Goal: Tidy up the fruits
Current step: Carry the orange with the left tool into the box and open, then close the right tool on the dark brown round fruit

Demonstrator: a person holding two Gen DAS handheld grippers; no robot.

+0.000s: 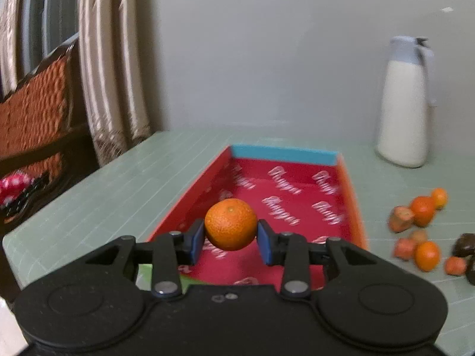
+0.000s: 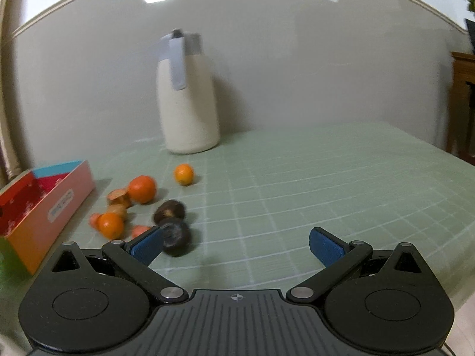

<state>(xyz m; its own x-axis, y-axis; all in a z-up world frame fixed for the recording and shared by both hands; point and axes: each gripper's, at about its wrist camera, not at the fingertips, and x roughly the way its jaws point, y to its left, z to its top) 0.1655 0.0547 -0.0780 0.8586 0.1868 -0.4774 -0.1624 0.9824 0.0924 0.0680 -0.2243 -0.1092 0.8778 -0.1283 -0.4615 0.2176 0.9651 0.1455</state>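
The left tool [image 1: 231,234] is clamped on a mandarin [image 1: 231,224], its blue pads [image 1: 196,238] pressing the fruit from either side; the fruit hangs above the near end of the red box [image 1: 285,195], whose floor looks bare in the part that shows. The step in hand, by my reading, is the carry-and-drop of this one fruit into the box; what remains is to bring it lower over the red floor and ease the pads apart so it settles rather than rolls toward the blue end wall [image 1: 283,153].

The right tool [image 2: 236,247] stands with its pads wide apart and nothing between them, hovering over the green surface [image 2: 326,184] just beside a dark fruit [image 2: 175,234]; a second dark fruit [image 2: 169,212] lies touching it behind. Close by lie three more mandarins — one large [image 2: 142,189], one nearer the box [image 2: 110,225], one smaller and apart [image 2: 183,174] — among pale orange cut pieces [image 2: 118,197] too blurred to name. The white jug [image 2: 188,98] stands well behind them against the wall.

The next pick for the right tool would call for a swing to its left; the dark fruit sits outside its left pad [image 2: 147,244], not between the two.
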